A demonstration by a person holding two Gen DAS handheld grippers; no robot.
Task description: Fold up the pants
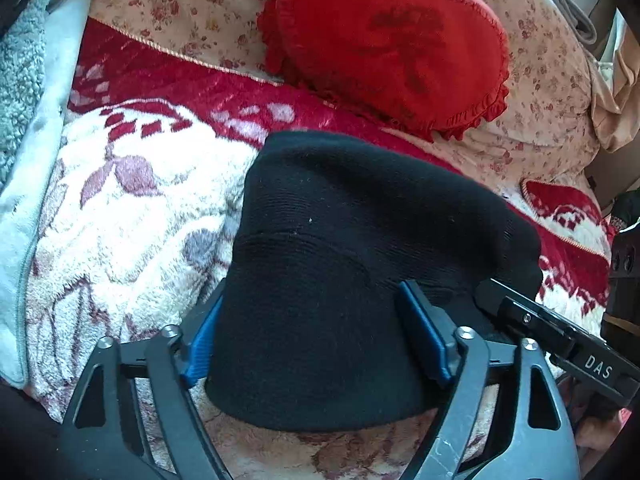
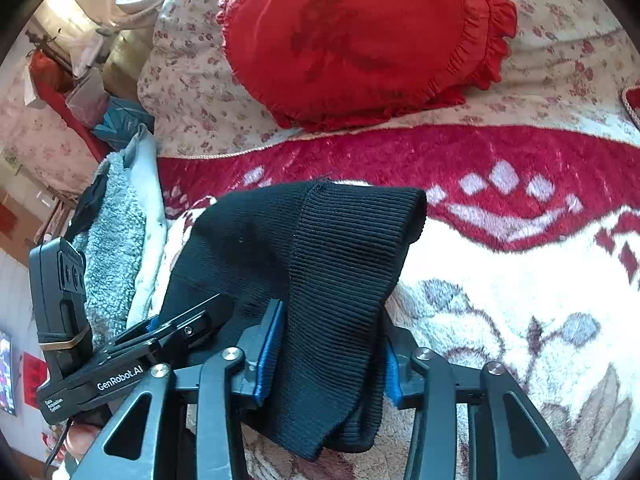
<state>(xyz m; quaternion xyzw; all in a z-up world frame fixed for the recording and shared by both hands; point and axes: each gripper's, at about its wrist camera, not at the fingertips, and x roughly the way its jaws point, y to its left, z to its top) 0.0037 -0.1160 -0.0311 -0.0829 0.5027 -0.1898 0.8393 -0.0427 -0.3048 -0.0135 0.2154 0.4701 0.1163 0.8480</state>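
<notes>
From my left gripper [image 1: 316, 334] I see both blue-padded fingers [image 1: 424, 336] spread wide, with a thick fold of the black knit pants [image 1: 360, 248] filling the space between them; the cloth presses against the left pad and covers most of it, while the right pad sits against the fabric's edge, so the fingers bracket the bundle, though I cannot tell how firmly they bite. The pants lie bunched in the near middle of the bed, on the white and red plush blanket [image 1: 132, 200], rising in a dark hump toward the far side. At the right of that view the right gripper's black finger [image 1: 520, 312] pokes into the same cloth. From my right gripper [image 2: 330, 356] the fingers are parted about as far as the ribbed cuff is thick, and that ribbed part of the pants [image 2: 332, 264] hangs down between the blue pads [image 2: 270, 352], touching both, lifted a little off the blanket [image 2: 500, 280]. The left gripper [image 2: 176, 332] shows at the near left, its tips in the black fabric. Beyond the pants, on the far side, a red frilled pillow [image 2: 360, 40] rests on the floral bedspread [image 2: 560, 60]; a grey fleece [image 2: 112, 248] lies at the left edge.
</notes>
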